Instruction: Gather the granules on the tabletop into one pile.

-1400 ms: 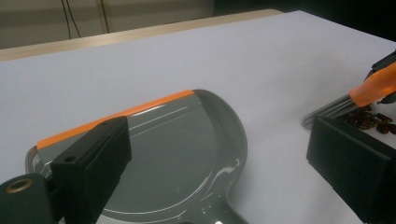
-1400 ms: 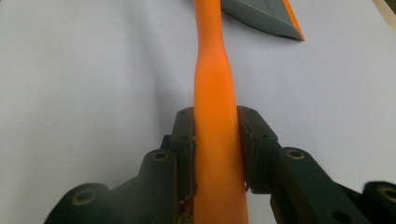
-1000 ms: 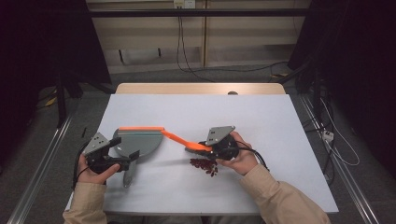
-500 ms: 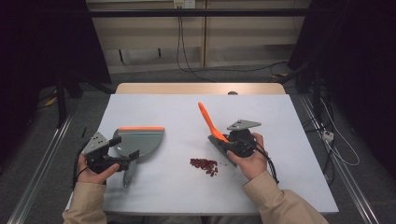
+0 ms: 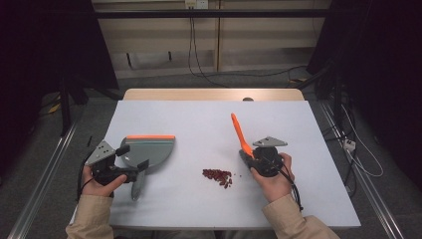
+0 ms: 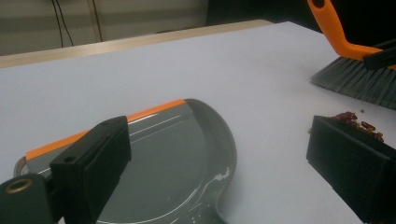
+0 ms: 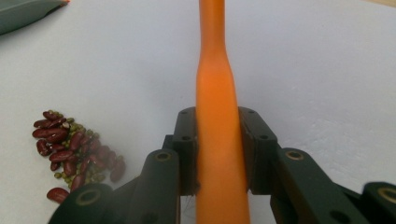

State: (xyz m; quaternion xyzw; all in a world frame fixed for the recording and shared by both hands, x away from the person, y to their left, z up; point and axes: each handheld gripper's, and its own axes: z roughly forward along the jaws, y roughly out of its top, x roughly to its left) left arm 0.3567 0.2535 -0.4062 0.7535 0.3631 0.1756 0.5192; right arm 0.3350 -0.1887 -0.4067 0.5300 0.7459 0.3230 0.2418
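A grey dustpan (image 5: 152,151) with an orange front lip lies flat on the white table (image 5: 199,117) at the left. My left gripper (image 5: 133,157) is open, its jaws spread wide over the pan's rear; in the left gripper view the dustpan (image 6: 173,158) lies below and between them. My right gripper (image 5: 249,156) is shut on the orange handle of a brush (image 5: 239,132), which points away and to the left. The handle (image 7: 217,116) sits squeezed between the jaws. A small pile of red beans (image 5: 218,176) lies between the hands, left of the brush's grey bristles (image 6: 355,81).
A bare wooden strip (image 5: 214,94) borders the table's far edge. Cables trail on the floor behind and to the right. Dark frame rails run along both sides of the table.
The right gripper swung the brush from lying low toward the dustpan to pointing away, and shifted right, off the beans. The left gripper and dustpan stayed put.
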